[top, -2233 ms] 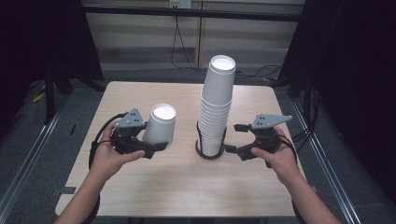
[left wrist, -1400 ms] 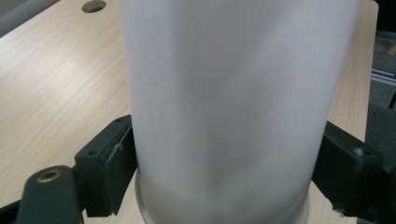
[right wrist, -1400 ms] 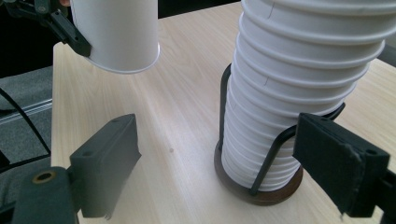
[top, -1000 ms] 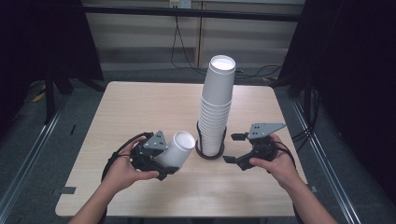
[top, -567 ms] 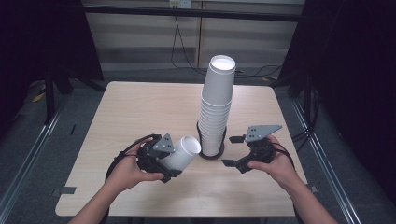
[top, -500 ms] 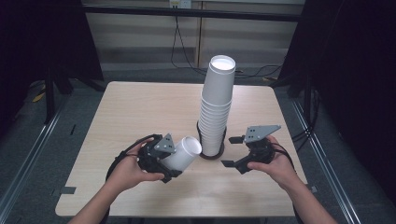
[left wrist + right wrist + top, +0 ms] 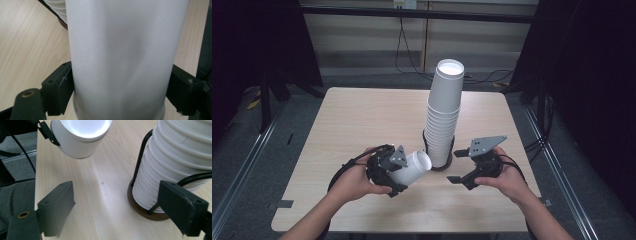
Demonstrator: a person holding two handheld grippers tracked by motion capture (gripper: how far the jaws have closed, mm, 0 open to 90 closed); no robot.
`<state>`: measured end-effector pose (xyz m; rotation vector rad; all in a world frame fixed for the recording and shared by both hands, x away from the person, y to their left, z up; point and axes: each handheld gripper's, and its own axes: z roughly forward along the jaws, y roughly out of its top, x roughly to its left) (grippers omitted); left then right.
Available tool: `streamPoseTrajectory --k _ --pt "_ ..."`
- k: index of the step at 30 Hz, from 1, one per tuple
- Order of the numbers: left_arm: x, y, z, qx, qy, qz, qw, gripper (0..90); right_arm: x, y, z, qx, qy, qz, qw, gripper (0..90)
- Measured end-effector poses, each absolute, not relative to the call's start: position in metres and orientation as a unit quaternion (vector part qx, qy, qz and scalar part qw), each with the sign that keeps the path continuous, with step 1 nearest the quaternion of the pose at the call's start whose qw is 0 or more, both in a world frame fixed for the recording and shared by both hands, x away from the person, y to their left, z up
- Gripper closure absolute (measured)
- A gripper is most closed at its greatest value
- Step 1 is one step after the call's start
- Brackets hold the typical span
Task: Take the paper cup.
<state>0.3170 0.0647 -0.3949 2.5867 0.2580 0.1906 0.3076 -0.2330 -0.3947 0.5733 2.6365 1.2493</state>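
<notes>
My left gripper [image 7: 399, 170] is clamped on a single white paper cup [image 7: 412, 167]; in the left gripper view its two black jaws press the cup wall [image 7: 120, 60] from both sides. The cup is tipped well off upright, its open mouth pointing toward about 2 o'clock in the high view, raised above the tabletop [image 7: 362, 120] and just beside the foot of the cup stack [image 7: 443, 115]. The stack, at the centre of the tabletop, stands upright in a dark wire holder [image 7: 432, 165] with a round brown base [image 7: 145, 207]. At 3 o'clock from the stack sits my right gripper [image 7: 463, 167], jaws spread wide apart and holding nothing. In the right gripper view the held cup [image 7: 80, 137] appears at 11 o'clock and the stack [image 7: 175, 165] at 2 o'clock.
</notes>
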Motion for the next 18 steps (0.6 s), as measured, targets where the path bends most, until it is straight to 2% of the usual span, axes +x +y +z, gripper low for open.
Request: streamPoseTrajectory --k 18 --pt "0.314 0.045 -0.391 0.969 0.069 0.072 0.227 18.1 0.305 -0.224 -0.396 0.172 0.897 0.4 0.075 13.8"
